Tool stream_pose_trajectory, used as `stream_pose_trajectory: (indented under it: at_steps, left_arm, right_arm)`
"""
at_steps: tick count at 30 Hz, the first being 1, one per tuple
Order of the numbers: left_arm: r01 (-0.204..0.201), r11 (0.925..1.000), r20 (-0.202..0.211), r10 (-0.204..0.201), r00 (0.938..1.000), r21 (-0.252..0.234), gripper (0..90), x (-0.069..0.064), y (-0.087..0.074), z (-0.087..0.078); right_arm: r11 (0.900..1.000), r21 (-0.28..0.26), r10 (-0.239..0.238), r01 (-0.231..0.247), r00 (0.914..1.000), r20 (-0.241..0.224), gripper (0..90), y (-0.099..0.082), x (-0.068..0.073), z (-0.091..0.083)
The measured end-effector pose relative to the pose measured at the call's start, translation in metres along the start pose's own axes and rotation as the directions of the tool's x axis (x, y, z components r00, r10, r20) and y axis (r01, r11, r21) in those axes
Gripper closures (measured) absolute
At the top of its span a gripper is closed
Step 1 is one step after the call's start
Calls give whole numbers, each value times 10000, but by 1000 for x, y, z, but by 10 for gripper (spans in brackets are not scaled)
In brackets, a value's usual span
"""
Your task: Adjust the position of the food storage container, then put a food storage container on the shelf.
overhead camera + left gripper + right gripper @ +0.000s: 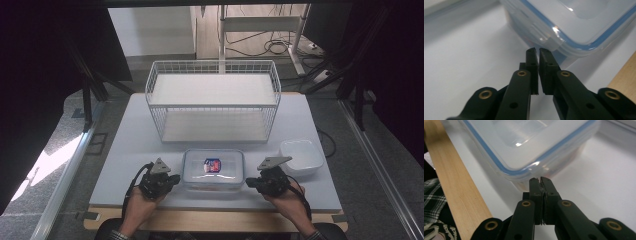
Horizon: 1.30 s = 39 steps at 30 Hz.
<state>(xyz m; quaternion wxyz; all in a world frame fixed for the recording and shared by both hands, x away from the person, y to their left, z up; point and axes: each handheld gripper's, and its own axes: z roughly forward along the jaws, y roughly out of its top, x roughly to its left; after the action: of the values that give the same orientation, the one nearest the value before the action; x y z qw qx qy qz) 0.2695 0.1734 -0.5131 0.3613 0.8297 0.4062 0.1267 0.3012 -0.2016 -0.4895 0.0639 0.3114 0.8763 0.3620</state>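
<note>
The food container (213, 170) is clear, glossy plastic with a blue seal round its smooth lid, catching highlights. The wire rack (212, 100) is white-coated metal mesh. The table top (125, 150) looks matt white and smooth, edged in pale bare wood. Both grippers' fingers (532, 65) are matt black plastic with brass-coloured rivets.

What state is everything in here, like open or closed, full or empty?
Clear lidded container: lid on, a small packet inside.
White wire rack: upright, both shelves bare.
White bowl: upright, empty.
Left gripper: jaws nearly together, nothing between them, tips at the container's corner.
Right gripper: jaws shut, holding nothing, tips at the container's corner.
</note>
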Motion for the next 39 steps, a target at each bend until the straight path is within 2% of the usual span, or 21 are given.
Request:
stream_pose_trajectory:
  at_steps: [2,4,5,6,7,9,11,12,13,14,17,22,23,26,28,29,32,39]
  left_arm:
    - [177,9996,45,-176,9998,-198,768,4,-4,-5]
    - [140,9996,-11,-140,9999,-234,682,5,-5,-7]
    - [57,9995,-135,-61,9999,-306,682,5,-6,-9]
    - [9,9992,-201,-17,9998,-395,640,6,-7,-11]
    - [-118,9980,-291,100,9995,-629,518,7,-8,-13]
    - [-191,9967,-483,153,9987,-791,418,7,-9,-15]
    - [-142,9961,-445,104,9990,-867,316,9,-11,-16]
    - [-142,9961,-445,104,9990,-867,280,9,-11,-16]
    - [-64,9962,-333,35,9994,-871,256,11,-12,-17]
    - [117,9956,-238,-140,9996,-933,227,13,-13,-17]
    - [77,9964,-357,-107,9993,-844,136,15,-15,-18]
    - [27,9947,-321,-60,9995,-1030,85,15,-17,-18]
    - [-182,9944,-544,126,9984,-1040,85,14,-17,-17]
    - [-347,9930,-606,280,9978,-1126,86,15,-18,-16]
    - [-323,9926,-514,265,9983,-1168,88,15,-18,-16]
    - [-317,9898,-516,247,9984,-1387,89,15,-18,-17]
    - [-253,9875,-479,181,9987,-1553,87,16,-17,-18]
    - [-203,9876,-527,122,9985,-1560,77,16,-12,-19]
  right_arm:
    - [9996,-275,110,-107,9999,124,827,-2,-7,-7]
    - [9988,-459,152,-142,9997,217,770,-2,-10,-11]
    - [9988,-459,152,-142,9997,217,770,-2,-10,-11]
    - [9979,-620,186,-169,9995,270,728,-2,-11,-13]
    - [9965,-815,218,-193,9993,293,640,-2,-13,-15]
    - [9953,-957,201,-171,9993,312,539,-3,-13,-16]
    - [9932,-1146,219,-183,9993,302,422,-3,-14,-15]
    - [9932,-1146,219,-183,9993,302,422,-3,-14,-15]
    - [9915,-1297,151,-122,9997,212,332,-3,-16,-14]
    - [9910,-1330,141,-111,9997,214,300,-4,-16,-14]
    - [9901,-1398,174,-133,9995,278,227,-4,-17,-12]
    - [9890,-1454,305,-270,9993,218,166,-5,-18,-10]
    - [9887,-1474,320,-286,9993,208,161,-5,-18,-10]
    - [9875,-1542,361,-327,9992,198,138,-5,-18,-10]
    - [9872,-1561,351,-317,9992,192,136,-5,-19,-10]
    - [9867,-1596,344,-307,9992,204,127,-5,-18,-10]
    - [9855,-1657,389,-357,9991,157,116,-4,-19,-9]
    - [9837,-1754,434,-385,9988,243,110,-1,-18,-10]
